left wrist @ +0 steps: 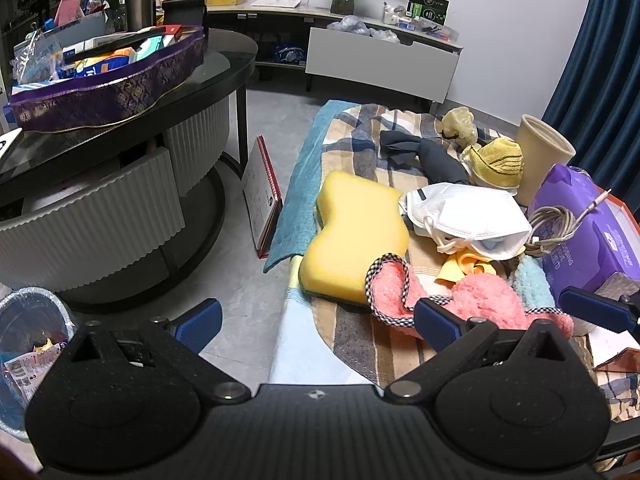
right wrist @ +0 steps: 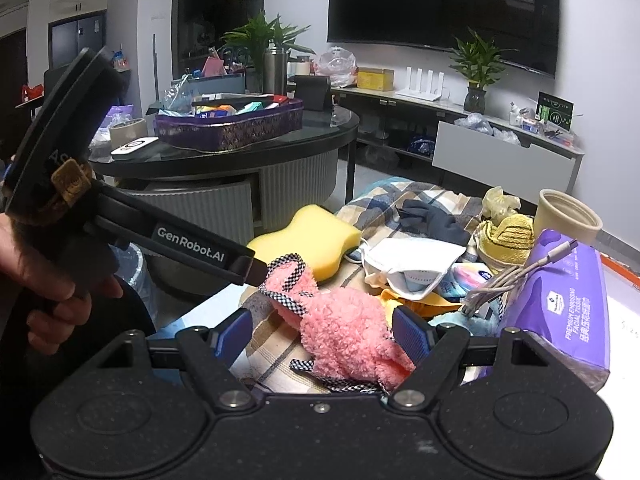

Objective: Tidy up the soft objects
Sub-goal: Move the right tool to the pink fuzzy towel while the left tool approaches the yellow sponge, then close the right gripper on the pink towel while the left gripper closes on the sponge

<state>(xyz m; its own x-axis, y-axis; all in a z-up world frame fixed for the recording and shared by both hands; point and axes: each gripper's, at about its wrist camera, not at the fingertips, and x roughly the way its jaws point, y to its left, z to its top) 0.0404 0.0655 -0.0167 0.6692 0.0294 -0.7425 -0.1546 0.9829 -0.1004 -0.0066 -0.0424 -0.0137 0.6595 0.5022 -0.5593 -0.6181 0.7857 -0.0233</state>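
Observation:
A pink fluffy cloth with checkered trim (left wrist: 472, 300) lies on the plaid blanket (left wrist: 360, 152); it also shows in the right wrist view (right wrist: 348, 336). My left gripper (left wrist: 320, 320) is open, its right finger touching the cloth's near edge. My right gripper (right wrist: 324, 332) is open, with the pink cloth between its fingers. A yellow sponge (left wrist: 356, 236), a white face mask (left wrist: 464, 212), a dark cloth (left wrist: 424, 152) and a yellow knitted piece (left wrist: 500, 160) lie behind it. The left gripper's arm (right wrist: 192, 240) reaches the cloth's loop in the right wrist view.
A purple tissue pack (right wrist: 560, 300) with a cable (right wrist: 520, 272) lies right, a beige cup (right wrist: 568, 212) behind it. A round black table (left wrist: 120, 120) carrying a purple tray (left wrist: 104, 96) stands left. A lined bin (left wrist: 28, 340) sits on the floor.

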